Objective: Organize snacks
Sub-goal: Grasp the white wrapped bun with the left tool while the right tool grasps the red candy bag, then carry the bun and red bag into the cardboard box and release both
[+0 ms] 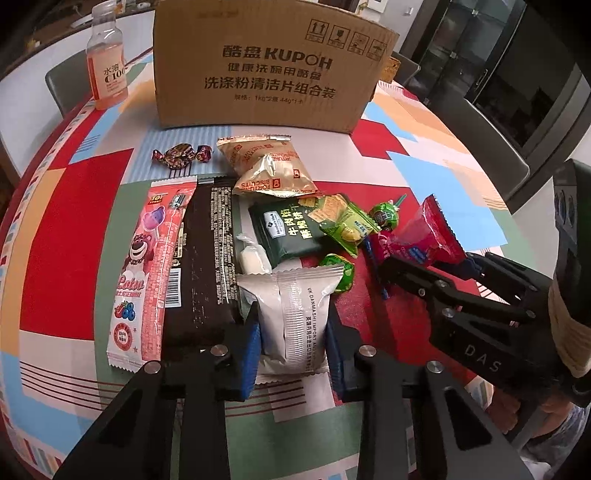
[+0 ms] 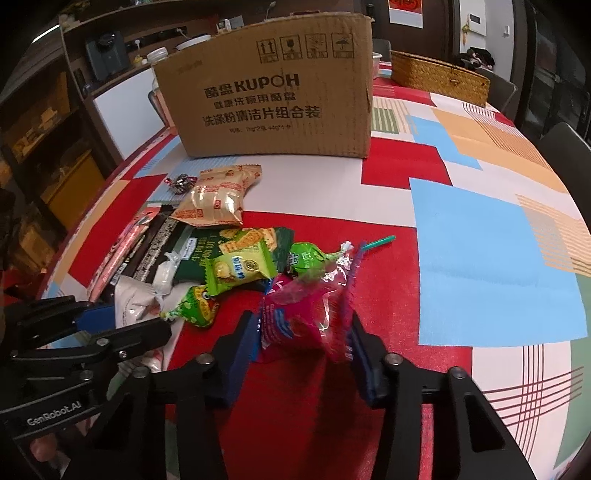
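Left tongs (image 1: 293,334) low, pads pressed on something white; right tongs (image 2: 303,339) likewise, on something pink.

Round table (image 2: 480,229) under patchwork cloth: red, blue, orange, white, green blocks, some striped. Dark chairs (image 1: 491,129) around far edge, another (image 2: 565,144) at right. Wicker basket (image 2: 439,77) on table's far side. Dark glass-front cabinet (image 1: 517,74) at right. Brown shelving (image 2: 48,122) at left, holding dark appliance (image 2: 107,55) and yellow bin (image 2: 74,184). White wall (image 2: 480,22) behind, red poster (image 2: 405,11) hung on it. Room dim toward edges.
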`<state>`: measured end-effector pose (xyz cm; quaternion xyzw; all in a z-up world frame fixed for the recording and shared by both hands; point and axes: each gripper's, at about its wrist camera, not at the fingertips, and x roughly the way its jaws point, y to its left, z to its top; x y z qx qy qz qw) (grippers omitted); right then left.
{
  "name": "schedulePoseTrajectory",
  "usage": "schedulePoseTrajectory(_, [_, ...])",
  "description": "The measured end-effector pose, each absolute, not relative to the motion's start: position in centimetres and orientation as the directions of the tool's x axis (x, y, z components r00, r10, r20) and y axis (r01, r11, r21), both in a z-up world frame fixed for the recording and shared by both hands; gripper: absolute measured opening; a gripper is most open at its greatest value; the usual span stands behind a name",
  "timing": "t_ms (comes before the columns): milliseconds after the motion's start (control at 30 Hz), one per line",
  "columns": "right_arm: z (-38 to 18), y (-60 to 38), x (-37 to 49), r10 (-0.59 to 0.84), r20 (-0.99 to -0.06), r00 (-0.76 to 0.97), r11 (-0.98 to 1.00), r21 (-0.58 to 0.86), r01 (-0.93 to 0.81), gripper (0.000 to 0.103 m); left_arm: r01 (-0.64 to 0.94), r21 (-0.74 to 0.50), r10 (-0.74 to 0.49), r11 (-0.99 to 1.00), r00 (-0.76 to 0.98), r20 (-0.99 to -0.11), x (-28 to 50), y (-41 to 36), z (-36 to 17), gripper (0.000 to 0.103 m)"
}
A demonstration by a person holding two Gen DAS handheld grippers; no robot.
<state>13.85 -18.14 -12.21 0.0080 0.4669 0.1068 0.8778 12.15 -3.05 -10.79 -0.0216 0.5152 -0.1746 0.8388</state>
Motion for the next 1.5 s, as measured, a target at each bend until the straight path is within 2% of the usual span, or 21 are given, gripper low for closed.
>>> schedulePoseTrajectory(267, [-10.7, -18.0, 12.8, 0.204, -0.795, 0.571, 0.975, 0.115, -0.189, 0.03, 0.283, -0.209, -0.323, 0.936, 0.457, -0.829, 11.2, -3.0, -8.9, 0.031])
schedulePoseTrajectory(433, [-9.9, -17.9, 12.0, 0.208, -0.784, 0.585, 0.974, 0.114, -0.194, 0.027, 0.294, -0.211, -0.335, 0.932, 0.48, -0.811, 10.7, -3.1, -7.5, 0.031])
schedulePoseTrajectory(867, [-6.2, -17.9, 11.9, 0.238, -0.731, 0.64, 0.969, 0.135, -0.206, 0.027, 0.304, -0.169, -0.324, 0.938, 0.588, -0.741, 11.1, -2.8, -3.1, 0.031])
schedulePoseTrajectory(1233, [-0.8, -17.9, 15.1, 0.231, -0.605, 0.762, 0.971, 0.091, -0.222, 0.027, 0.299, -0.107, -0.297, 0.948, 0.716, -0.632, 15.0, -2.3, 1.8, 0.031])
schedulePoseTrajectory(1500, [2.5, -17.4, 19.1, 0.234, -0.52, 0.822, 0.97, 0.069, -0.232, 0.027, 0.288, -0.091, -0.284, 0.953, 0.753, -0.594, 19.3, -2.0, 4.1, 0.031])
